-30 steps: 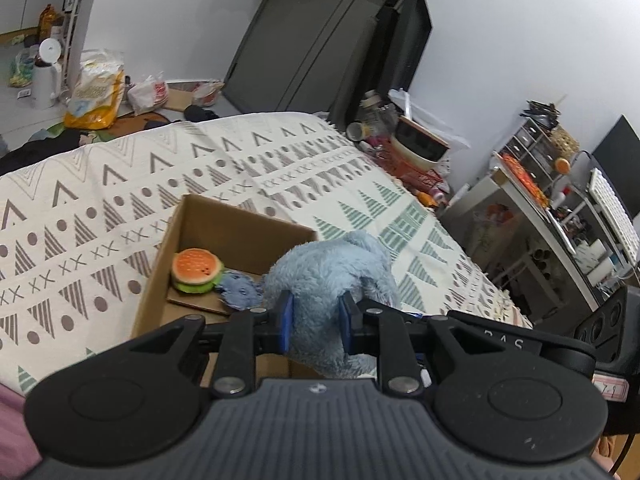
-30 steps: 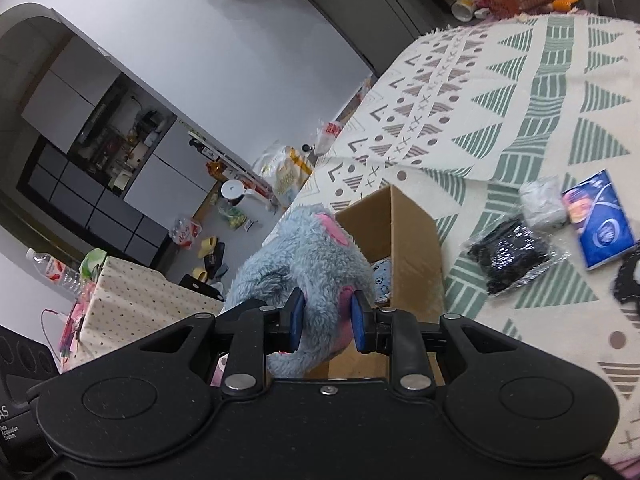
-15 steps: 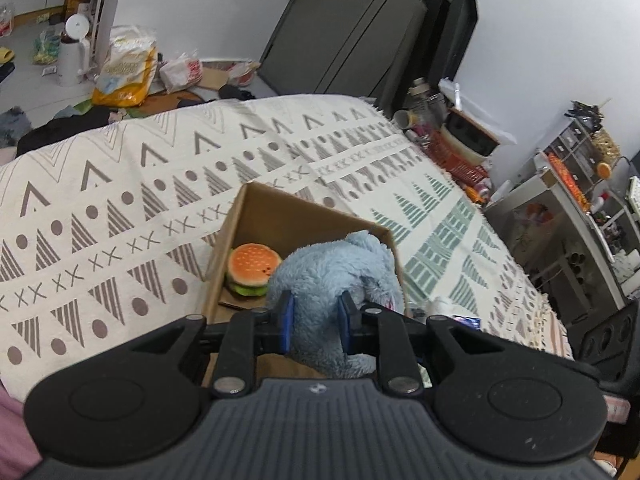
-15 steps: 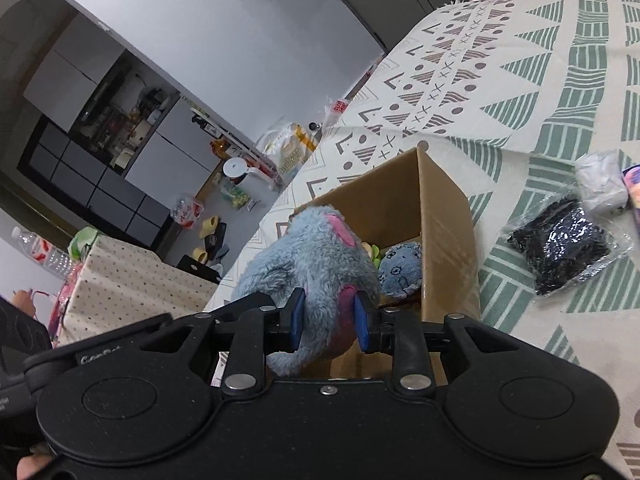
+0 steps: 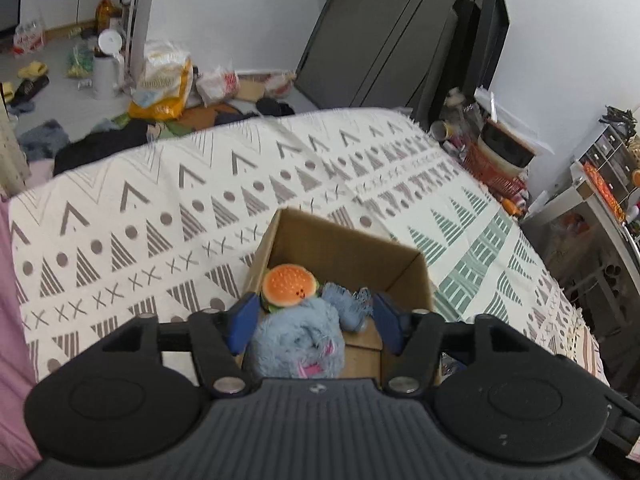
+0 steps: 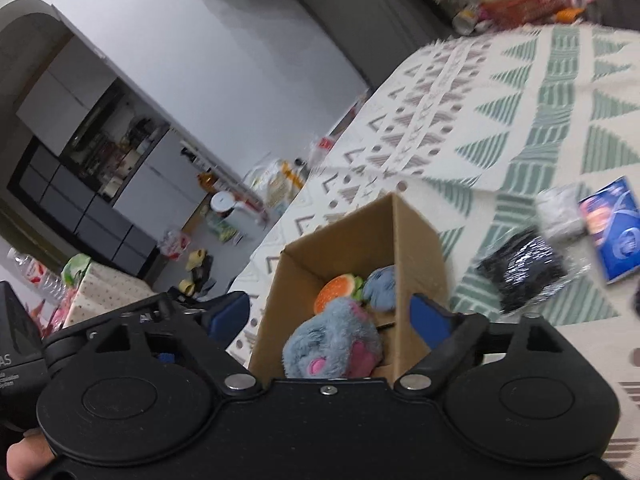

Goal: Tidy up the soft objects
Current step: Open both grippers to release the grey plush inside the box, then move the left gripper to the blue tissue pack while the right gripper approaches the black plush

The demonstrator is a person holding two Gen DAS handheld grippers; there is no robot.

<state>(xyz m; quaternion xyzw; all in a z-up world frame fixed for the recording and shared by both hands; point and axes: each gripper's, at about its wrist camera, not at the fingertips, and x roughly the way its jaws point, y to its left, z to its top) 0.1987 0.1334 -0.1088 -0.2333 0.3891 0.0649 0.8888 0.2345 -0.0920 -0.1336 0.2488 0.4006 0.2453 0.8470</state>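
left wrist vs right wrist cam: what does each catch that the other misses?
Left wrist only: dark monitor and cluttered shelving beyond the bed.
Right wrist only: black packet and blue pack on the blanket, and a dark cabinet wall.
Both: cardboard box holding the burger toy and blue plush; each view's own gripper is open.

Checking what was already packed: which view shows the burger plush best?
The left wrist view: the burger plush shows its whole orange bun inside the cardboard box. In the right wrist view it is smaller, partly hidden behind the blue plush.
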